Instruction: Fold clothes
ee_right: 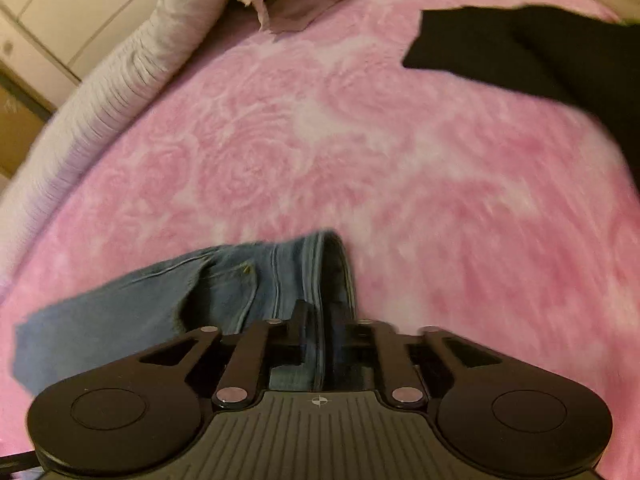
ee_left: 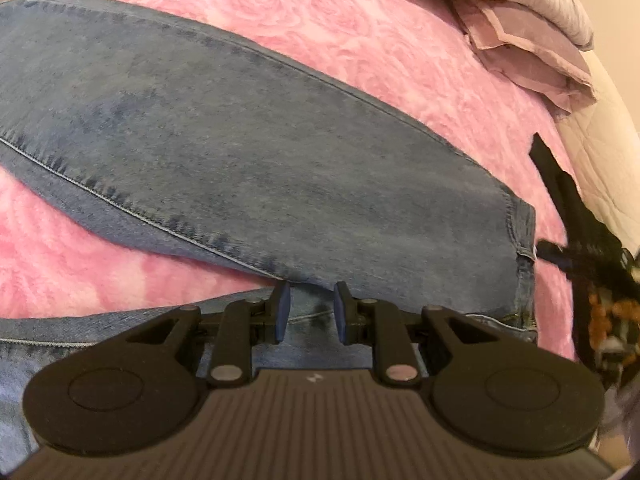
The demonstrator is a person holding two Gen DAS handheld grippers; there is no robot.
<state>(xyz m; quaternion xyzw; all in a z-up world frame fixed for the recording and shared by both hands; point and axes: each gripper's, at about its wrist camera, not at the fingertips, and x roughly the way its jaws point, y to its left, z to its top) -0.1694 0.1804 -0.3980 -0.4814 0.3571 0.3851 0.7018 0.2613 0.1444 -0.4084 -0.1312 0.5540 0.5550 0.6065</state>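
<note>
Pink bed cover point(ee_left: 360, 40) under jeans point(ee_left: 240, 152), long axis 9-to-3. Left gripper point(ee_left: 308, 308) jaws parted, empty, over denim. Right gripper point(ee_right: 320, 320) jaws parted around waistband point(ee_right: 332, 264) at 12.

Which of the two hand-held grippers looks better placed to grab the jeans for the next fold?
Probably the right gripper: the jeans' waistband edge already stands between its parted fingers, so it need only close. The left gripper hovers open over flat denim, with no edge between its fingers.
</note>
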